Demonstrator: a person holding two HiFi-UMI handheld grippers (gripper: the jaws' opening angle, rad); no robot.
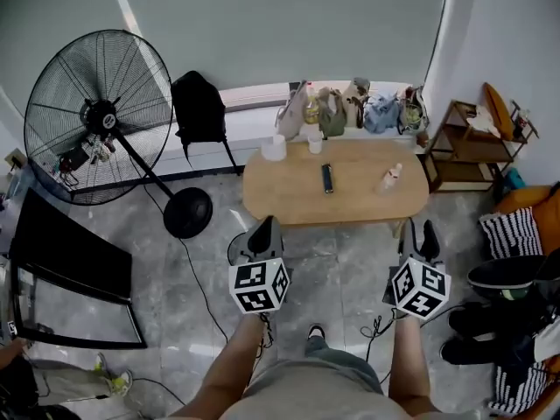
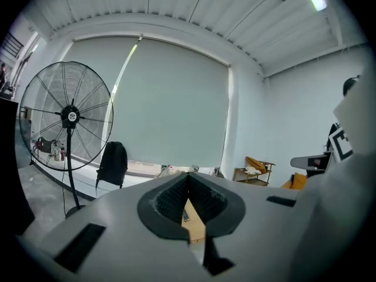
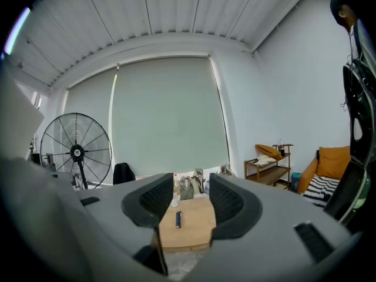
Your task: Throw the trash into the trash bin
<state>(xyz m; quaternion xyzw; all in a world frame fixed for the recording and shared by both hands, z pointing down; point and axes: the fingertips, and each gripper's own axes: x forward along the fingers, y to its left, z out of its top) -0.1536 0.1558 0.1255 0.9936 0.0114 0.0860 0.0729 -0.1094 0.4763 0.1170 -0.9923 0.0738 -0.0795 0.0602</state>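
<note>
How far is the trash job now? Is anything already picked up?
Nothing looks done. In hand: nothing; the left gripper is shut and empty, the right gripper open and empty, both short of the table. Left to do: pick the trash, perhaps the dark tube or small bottle on the table, and carry it to a bin, which no view shows.

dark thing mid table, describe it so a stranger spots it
Find the oval wooden table in front of the window blind. Near its middle lies a slim dark object, alone on bare wood. The roll and cup behind it and the small bottle to its right are all pale.
</note>
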